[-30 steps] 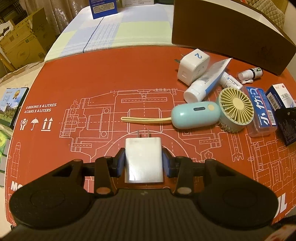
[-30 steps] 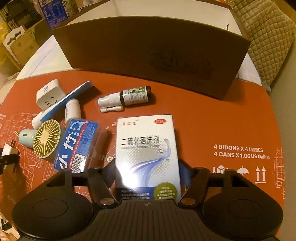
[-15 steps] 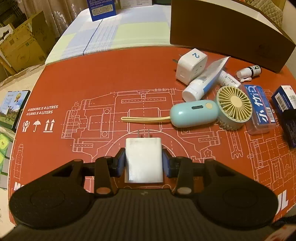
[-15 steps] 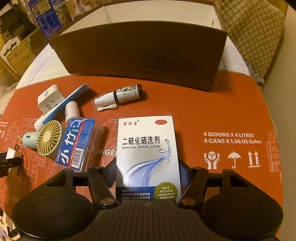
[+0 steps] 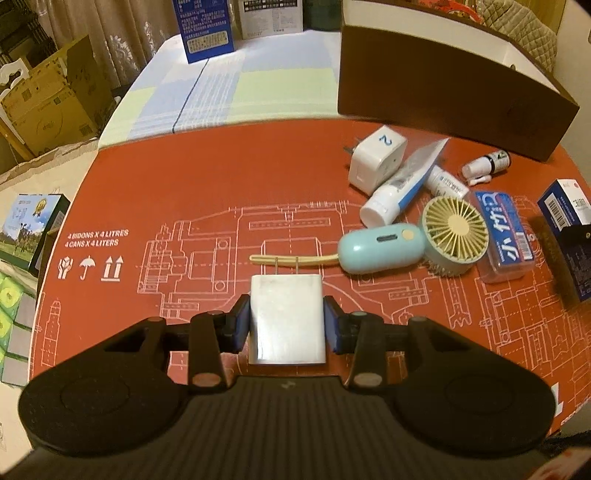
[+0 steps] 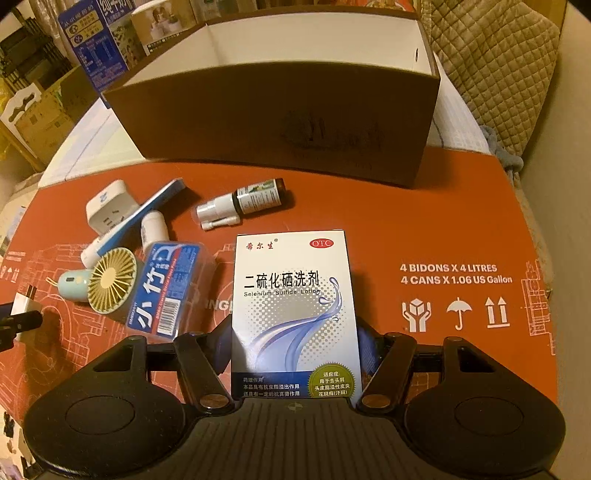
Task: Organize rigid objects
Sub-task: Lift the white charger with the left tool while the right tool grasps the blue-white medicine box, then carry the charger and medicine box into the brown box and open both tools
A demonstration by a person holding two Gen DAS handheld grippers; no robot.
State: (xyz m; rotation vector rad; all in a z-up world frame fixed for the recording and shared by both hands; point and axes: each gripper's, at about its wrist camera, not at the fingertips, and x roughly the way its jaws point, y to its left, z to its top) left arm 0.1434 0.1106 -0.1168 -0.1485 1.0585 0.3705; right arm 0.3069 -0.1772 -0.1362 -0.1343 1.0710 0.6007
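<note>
Charger (image 5: pixel 287 318): white, prongs pointing away from me, clamped at its sides between the blue pads of my left gripper (image 5: pixel 287 325), above the red mat (image 5: pixel 221 177).
Lotion box (image 6: pixel 291 314): white and blue, printed face up, gripped at its sides by my right gripper (image 6: pixel 293 354); I see the mat beyond its far edge.
Left tongs: narrow, holding the charger.
Right tongs: wider, holding the lotion box.
Fan (image 5: pixel 406 247): just past the charger and to its right I see it lying on the mat, mint handle toward me on the left, cream grille on the right, its strap trailing left behind the prongs.
Floss box (image 6: pixel 166 288): blue label, flat on the mat, touching the fan's grille, left of the lotion box.
Tube (image 5: pixel 402 184): beyond the fan, white and blue, leaning over a small white bottle (image 5: pixel 445 182).
Plug (image 5: pixel 376 158): white cube with a blue mark, beside the tube at the far left of the pile.
Spray bottle (image 6: pixel 243 203): on its side, apart from the pile, between the lotion box and the carton.
Carton (image 6: pixel 280 110): brown, open top, white inside, at the mat's far edge; I cannot see its floor.
Far end: a checked cloth (image 5: pixel 221 85) with a blue box (image 5: pixel 207 33) standing on it.
</note>
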